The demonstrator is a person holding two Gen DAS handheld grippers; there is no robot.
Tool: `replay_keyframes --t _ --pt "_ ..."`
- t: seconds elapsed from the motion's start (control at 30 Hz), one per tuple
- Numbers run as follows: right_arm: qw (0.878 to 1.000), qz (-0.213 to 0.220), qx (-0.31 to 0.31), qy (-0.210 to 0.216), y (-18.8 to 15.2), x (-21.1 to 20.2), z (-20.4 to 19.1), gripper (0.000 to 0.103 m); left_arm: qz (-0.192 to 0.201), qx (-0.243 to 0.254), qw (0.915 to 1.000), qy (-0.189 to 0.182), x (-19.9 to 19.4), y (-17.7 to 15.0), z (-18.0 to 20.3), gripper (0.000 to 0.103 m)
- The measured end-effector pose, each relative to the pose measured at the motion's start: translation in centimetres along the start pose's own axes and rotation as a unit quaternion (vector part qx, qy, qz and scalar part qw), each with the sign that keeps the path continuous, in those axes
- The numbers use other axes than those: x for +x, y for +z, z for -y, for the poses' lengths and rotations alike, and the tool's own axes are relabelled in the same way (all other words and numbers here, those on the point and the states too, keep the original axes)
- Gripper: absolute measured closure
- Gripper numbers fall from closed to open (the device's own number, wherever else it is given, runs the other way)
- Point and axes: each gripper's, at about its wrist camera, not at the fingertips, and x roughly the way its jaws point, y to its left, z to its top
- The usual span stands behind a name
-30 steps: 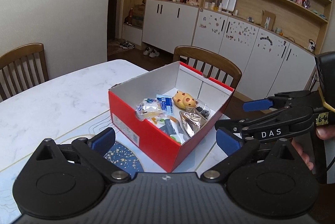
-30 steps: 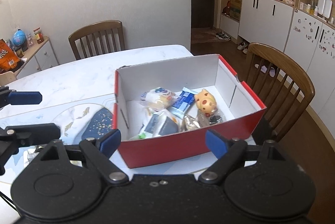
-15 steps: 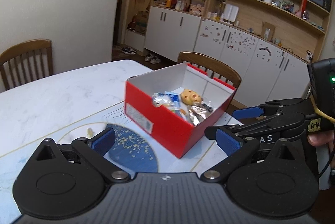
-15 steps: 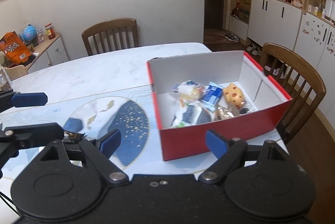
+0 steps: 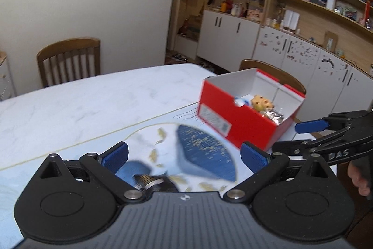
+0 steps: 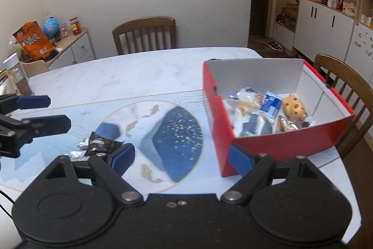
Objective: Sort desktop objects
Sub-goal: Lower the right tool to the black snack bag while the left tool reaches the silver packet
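One red cardboard box (image 6: 279, 144) sits near the tabletop's (image 6: 139, 76) right edge; bare marble lies upper left. Both claws, left (image 5: 184, 155) and right (image 6: 181, 158), gape empty above one dark wrapper (image 6: 102, 144).

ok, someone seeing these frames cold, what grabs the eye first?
The red box on the right side of the marble table, open-topped and holding snack packets and a yellow spotted toy. Next, the dark wrapper lying loose on the table's blue fan motif to the left, just beyond the open right gripper. The left gripper is open and empty too.
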Motion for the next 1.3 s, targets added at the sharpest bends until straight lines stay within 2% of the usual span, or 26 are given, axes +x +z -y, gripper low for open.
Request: replay_keyframes --t 0.33,0.73,1.13,1.3 --pt "1.000 -0.002 -0.010 0.024 0.1 1.6 -2.6 0.016 -0.016 0.003 0.9999 0.005 0.2 -3.2 -2.6 0.000" --pt "0.999 -0.012 -0.030 0.042 0.0 5.0 -5.8 0.016 -0.048 0.022 0.9985 -0.010 3.1 -6.6 -4.9 0.001" --pt "0.997 -0.032 -0.048 0.055 -0.1 8.5 -8.4 0.016 -0.079 0.024 0.9961 -0.032 5.8 -8.1 -7.3 0.001" --pt "0.996 -0.042 -0.047 0.056 0.1 10.3 -9.3 0.016 -0.089 0.017 0.9951 -0.041 6.4 -8.4 -8.0 0.007"
